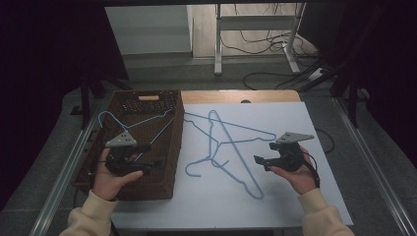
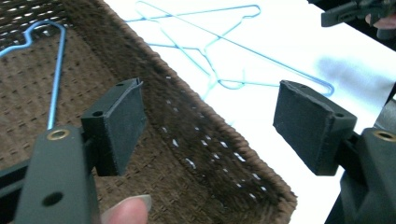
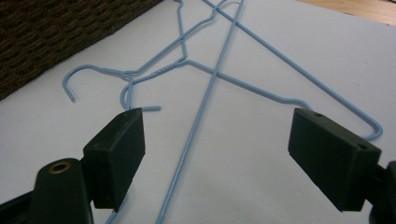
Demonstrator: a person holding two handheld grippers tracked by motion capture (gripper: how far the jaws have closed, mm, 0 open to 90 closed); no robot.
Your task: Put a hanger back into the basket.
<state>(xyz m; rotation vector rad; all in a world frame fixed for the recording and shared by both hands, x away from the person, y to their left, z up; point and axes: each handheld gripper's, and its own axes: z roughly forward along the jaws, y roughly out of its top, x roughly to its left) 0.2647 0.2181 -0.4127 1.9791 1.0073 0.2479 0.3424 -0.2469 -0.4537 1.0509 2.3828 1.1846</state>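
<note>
A person's left gripper [image 1: 147,156] hangs over the brown woven basket [image 1: 162,182] at the bench's left side, its jaws standing wide apart with nothing between them; the left gripper view shows the basket's near wall running between the two pads. One blue wire hanger [image 1: 129,124] lies inside the basket, its hook toward the far left corner. Just right of the basket, two more blue wire hangers [image 1: 231,147] lie crossed on the white sheet [image 1: 314,196] that covers the bench. The right gripper [image 1: 261,161] is held right of that pair, jaws likewise spread wide and empty, pointing at them. No readable brand, label or writing shows on anything.
</note>
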